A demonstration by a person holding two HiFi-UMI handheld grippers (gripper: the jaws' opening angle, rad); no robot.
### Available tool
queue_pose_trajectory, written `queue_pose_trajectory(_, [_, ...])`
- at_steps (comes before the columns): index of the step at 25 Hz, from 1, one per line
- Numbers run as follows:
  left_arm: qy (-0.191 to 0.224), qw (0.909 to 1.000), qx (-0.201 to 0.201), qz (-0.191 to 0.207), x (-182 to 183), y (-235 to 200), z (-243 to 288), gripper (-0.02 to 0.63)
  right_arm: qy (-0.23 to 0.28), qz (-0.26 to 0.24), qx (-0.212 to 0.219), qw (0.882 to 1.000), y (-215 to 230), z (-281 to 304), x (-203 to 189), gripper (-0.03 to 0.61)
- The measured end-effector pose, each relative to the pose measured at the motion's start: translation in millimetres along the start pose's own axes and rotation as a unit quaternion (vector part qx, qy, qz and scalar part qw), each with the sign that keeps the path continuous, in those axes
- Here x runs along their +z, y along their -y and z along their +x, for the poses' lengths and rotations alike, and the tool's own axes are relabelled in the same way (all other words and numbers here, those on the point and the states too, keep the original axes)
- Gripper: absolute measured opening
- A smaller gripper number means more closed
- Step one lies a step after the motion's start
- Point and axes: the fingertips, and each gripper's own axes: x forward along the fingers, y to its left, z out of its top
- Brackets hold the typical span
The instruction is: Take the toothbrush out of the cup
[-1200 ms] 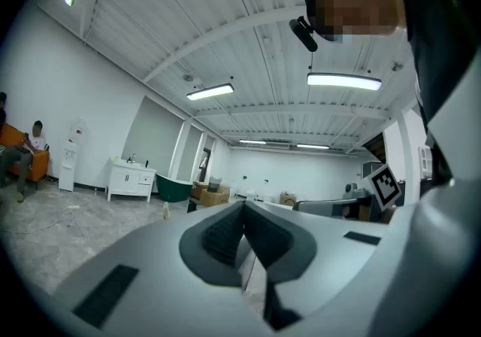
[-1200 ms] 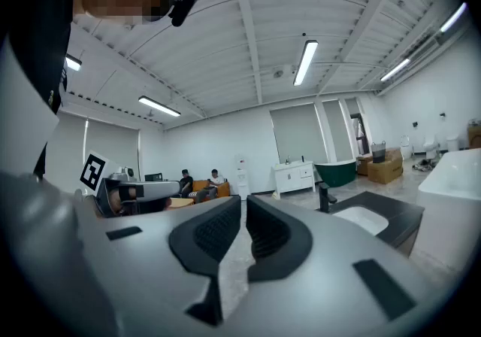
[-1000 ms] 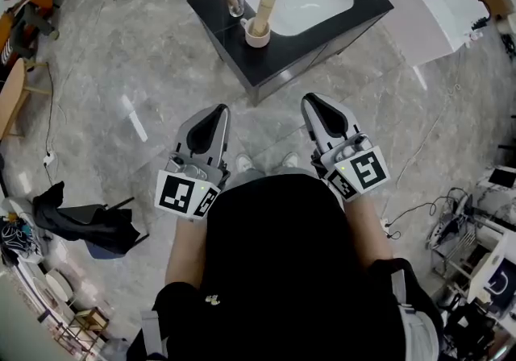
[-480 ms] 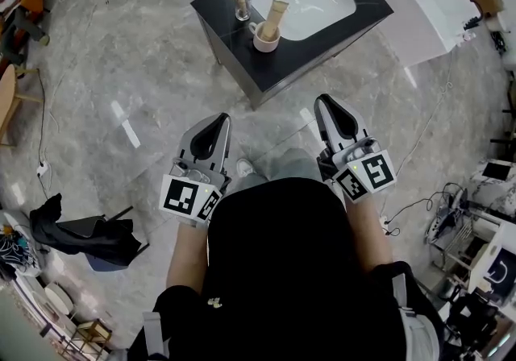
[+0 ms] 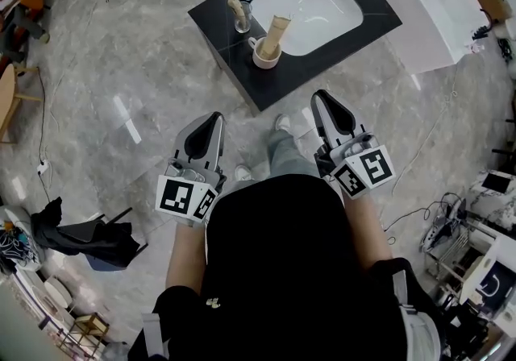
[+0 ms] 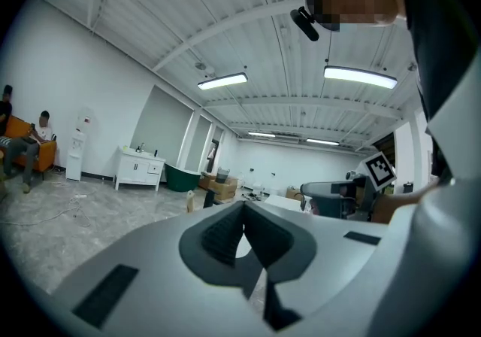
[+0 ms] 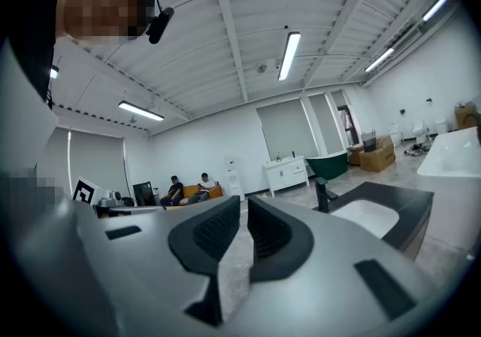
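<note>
Left tool (image 5: 214, 118), right tool (image 5: 322, 97) nearer cup (image 5: 264, 61) | both closed, empty | toothbrush (image 5: 276, 31) indistinct

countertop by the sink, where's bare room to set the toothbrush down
Bare: the countertop strip between basin and front edge, right of the cup; also the near corner in front of the cup. Crowded: the left end, with cup and glass.

Wears a black top (image 5: 274, 255), grey trousers (image 5: 284, 156), white shoes (image 5: 280, 121). Bears a pale grey left gripper (image 5: 214, 118) and right gripper (image 5: 322, 97), with black ribbed fingers (image 6: 219, 236) and cubes (image 5: 185, 197) of black-and-white square markers.
</note>
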Motion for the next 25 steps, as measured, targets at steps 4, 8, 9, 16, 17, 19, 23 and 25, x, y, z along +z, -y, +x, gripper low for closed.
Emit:
queue_pose_trajectory(4, [-0.004,0.9997,0.024,-0.002,4,-9,40,0.023,-0.01,0.0,0.034,0.999,25,35,7,0.049])
queue_pose_trajectory(8, [-0.013,0.9989,0.045,0.002,6,-12,79,0.023,-0.022,0.006,0.066,0.998,51,65,12,0.048])
queue_pose_trajectory(9, [-0.015,0.9986,0.051,0.003,7,-14,89,0.023,-0.023,0.008,0.073,0.997,58,71,14,0.048])
queue_pose_trajectory(16, [-0.026,0.995,0.096,-0.003,7,-21,137,0.023,-0.03,0.031,0.113,0.993,105,105,23,0.049])
queue_pose_trajectory(17, [-0.027,0.9944,0.102,-0.006,8,-21,142,0.023,-0.031,0.031,0.119,0.992,111,109,24,0.049])
queue_pose_trajectory(19, [-0.026,0.9932,0.113,-0.013,10,-22,151,0.023,-0.034,0.033,0.129,0.991,121,116,26,0.049])
queue_pose_trajectory(23, [-0.029,0.9895,0.141,-0.009,12,-27,163,0.023,-0.038,0.042,0.143,0.988,138,129,26,0.049])
queue_pose_trajectory(25, [-0.035,0.987,0.157,-0.009,11,-32,165,0.023,-0.042,0.046,0.148,0.987,143,133,24,0.049])
